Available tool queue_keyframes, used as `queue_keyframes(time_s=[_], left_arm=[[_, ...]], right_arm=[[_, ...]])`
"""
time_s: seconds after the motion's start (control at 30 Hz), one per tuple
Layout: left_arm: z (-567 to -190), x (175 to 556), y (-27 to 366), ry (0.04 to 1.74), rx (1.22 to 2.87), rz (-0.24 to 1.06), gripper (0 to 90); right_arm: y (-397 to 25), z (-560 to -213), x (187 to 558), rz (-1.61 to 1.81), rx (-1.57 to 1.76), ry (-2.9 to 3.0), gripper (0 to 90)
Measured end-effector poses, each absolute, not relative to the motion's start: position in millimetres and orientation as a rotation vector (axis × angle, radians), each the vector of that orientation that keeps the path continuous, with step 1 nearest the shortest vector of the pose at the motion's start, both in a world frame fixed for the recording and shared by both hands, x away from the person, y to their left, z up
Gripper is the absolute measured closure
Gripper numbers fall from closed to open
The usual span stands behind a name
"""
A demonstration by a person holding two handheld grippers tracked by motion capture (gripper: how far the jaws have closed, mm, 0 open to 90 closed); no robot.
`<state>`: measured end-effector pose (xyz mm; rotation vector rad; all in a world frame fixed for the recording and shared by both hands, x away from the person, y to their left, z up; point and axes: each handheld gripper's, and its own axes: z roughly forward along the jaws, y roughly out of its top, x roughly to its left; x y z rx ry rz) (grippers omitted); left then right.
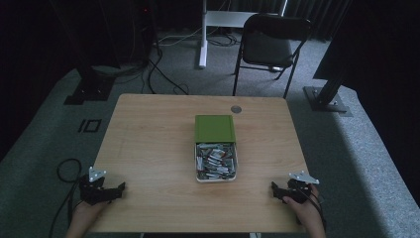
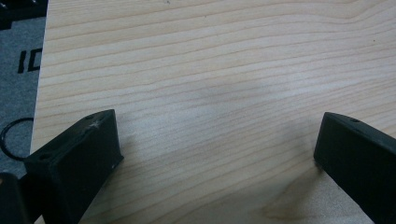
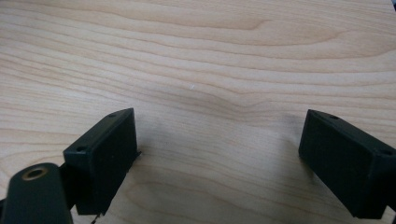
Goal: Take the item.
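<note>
Jaws apart, box [image 1: 215,148] well ahead, between grippers

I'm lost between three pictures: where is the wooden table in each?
High view: the table sits centre, carrying a green-lidded box.
Left gripper view: its top lies beyond the open left gripper, edge at left.
Right gripper view: its wood lies beyond the open right gripper.
Shared: the black cable loop off the table's left edge.
</note>
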<state>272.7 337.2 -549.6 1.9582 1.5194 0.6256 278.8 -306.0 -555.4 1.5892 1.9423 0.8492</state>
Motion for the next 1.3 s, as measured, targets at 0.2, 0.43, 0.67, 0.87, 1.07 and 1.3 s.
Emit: queue_keyframes(time_s=[0.2, 0.43, 0.67, 0.87, 1.07, 1.3], left_arm=[[-549.7, 271.3, 337.7, 1.510, 1.962, 0.622, 1.2], [-549.7, 271.1, 337.7, 1.510, 1.962, 0.622, 1.2], [-549.8, 271.0, 338.0, 1.505, 1.965, 0.622, 1.3], [-549.8, 270.9, 338.0, 1.505, 1.965, 0.621, 1.3], [-549.8, 271.0, 338.0, 1.506, 1.966, 0.621, 1.2], [-549.8, 271.0, 338.0, 1.506, 1.965, 0.621, 1.2]], right_arm=[[-306.5, -555.4, 278.7, 0.851, 1.584, 1.948, 11.1], [-308.2, -555.5, 278.8, 0.859, 1.567, 1.964, 11.1], [-309.3, -555.5, 279.6, 0.864, 1.557, 1.977, 11.1], [-309.3, -555.6, 279.9, 0.866, 1.553, 1.979, 11.1], [-308.5, -555.5, 280.5, 0.865, 1.553, 1.978, 11.1], [-305.9, -553.9, 286.2, 0.855, 1.534, 1.993, 11.5]])
